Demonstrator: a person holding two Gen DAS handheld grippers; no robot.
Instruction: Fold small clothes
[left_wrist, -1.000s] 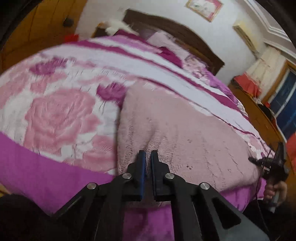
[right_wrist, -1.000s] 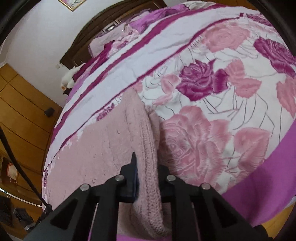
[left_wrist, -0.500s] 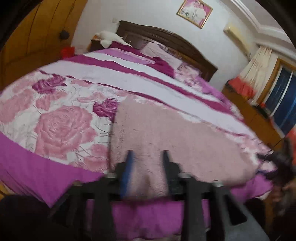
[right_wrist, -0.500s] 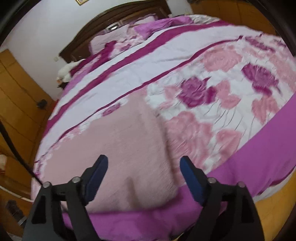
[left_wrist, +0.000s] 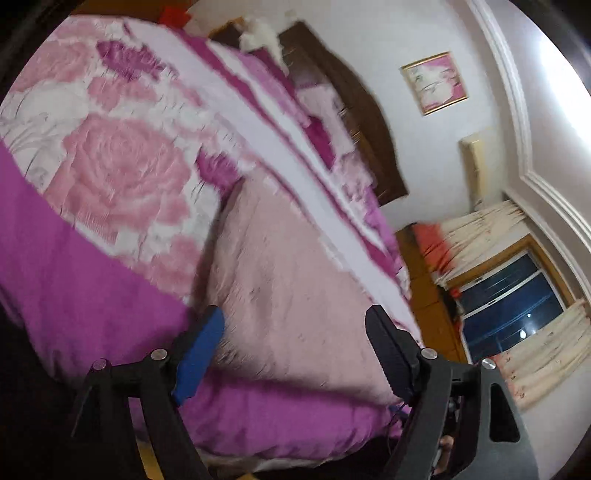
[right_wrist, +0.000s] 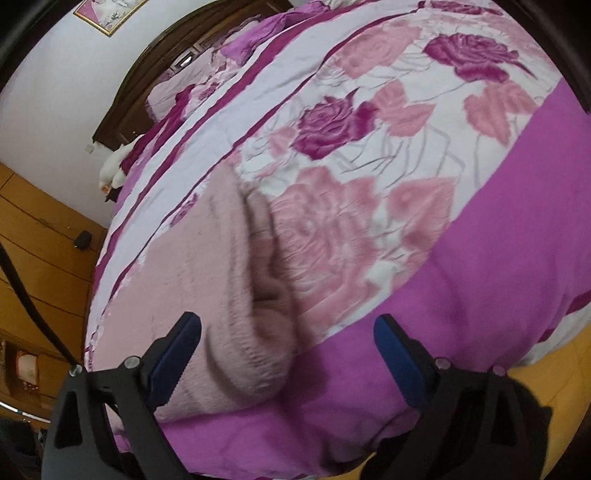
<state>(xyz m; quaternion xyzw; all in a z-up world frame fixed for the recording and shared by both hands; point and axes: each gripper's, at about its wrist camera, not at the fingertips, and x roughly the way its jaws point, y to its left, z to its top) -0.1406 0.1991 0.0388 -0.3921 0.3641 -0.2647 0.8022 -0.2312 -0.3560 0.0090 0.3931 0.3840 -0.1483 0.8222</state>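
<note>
Since both grippers, left gripper (left_wrist: 295, 345) & right gripper (right_wrist: 286, 352), just opened w/ nothing pinched, pink knit sweater (right_wrist: 207, 295) looks soft, floppy, light: grab ribbed hem corners

no readable text, no labels, no brand marks, no numbers in either view

We see a soft pink knitted sweater (left_wrist: 295, 280) lying flat on the bed, right in front of our left gripper (left_wrist: 295, 343). Its thick folded edge (right_wrist: 255, 332) sits between our right gripper's (right_wrist: 288, 347) open fingers.
</note>
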